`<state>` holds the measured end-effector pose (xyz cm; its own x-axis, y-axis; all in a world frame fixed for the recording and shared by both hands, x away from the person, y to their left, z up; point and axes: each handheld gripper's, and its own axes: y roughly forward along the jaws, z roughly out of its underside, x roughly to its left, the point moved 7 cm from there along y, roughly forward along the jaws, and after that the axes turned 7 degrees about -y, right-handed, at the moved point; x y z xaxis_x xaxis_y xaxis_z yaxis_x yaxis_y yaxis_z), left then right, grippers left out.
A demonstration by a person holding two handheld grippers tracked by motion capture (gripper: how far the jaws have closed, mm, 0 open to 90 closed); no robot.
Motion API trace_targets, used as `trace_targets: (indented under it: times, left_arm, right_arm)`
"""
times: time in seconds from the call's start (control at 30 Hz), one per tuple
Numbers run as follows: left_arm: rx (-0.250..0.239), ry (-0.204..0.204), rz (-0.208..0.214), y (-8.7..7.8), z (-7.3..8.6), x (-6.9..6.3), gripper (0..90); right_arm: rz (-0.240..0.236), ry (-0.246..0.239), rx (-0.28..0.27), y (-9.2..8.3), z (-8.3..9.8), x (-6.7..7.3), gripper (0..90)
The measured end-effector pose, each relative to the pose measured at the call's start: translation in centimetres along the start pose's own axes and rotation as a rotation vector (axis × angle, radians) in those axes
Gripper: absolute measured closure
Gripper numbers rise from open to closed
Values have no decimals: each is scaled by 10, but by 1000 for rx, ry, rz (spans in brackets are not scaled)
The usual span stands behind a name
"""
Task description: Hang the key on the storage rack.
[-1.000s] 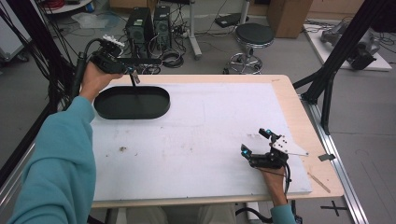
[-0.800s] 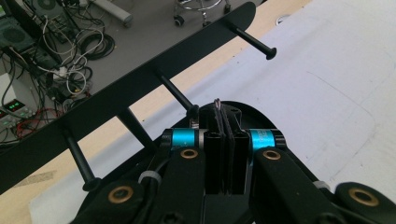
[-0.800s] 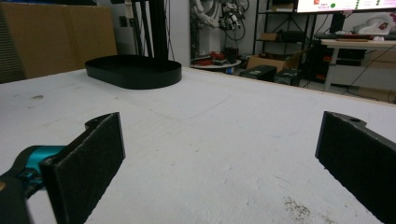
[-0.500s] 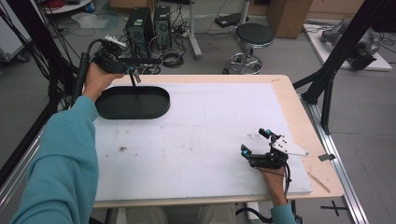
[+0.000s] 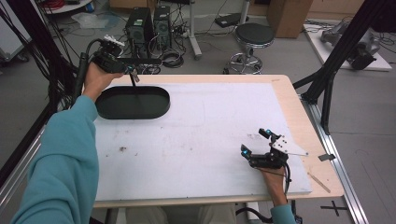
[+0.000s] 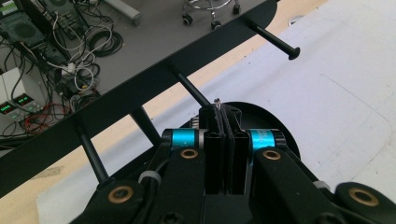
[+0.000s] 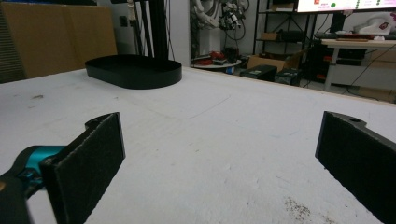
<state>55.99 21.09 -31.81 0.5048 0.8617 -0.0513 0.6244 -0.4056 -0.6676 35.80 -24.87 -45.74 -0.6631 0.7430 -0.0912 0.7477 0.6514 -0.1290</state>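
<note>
we hold the long black rack (image 5: 140, 61) tight in our left gripper (image 6: 223, 122) above the black tray (image 5: 133, 102), lowering it straight, while our right gripper (image 5: 256, 143) waits open.

The left gripper (image 5: 122, 65) hangs above the far rim of the black oval tray (image 5: 133, 102), holding a black rack with thin pegs (image 5: 140, 61). Well away from the tray, the right gripper (image 5: 254, 143) rests on the desk (image 5: 196, 135), jaws apart.
</note>
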Motion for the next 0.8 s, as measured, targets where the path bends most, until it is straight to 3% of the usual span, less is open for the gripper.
trace_targets:
  times: [0.63, 0.8]
  left_arm:
    - [-27, 1, -8, 3, -2, 5, 875]
    - [-10, -6, -33, 4, 1, 11, 854]
  right_arm:
    - [1, 1, 0, 0, 0, 0, 5]
    - [2, -8, -2, 0, 0, 0, 5]
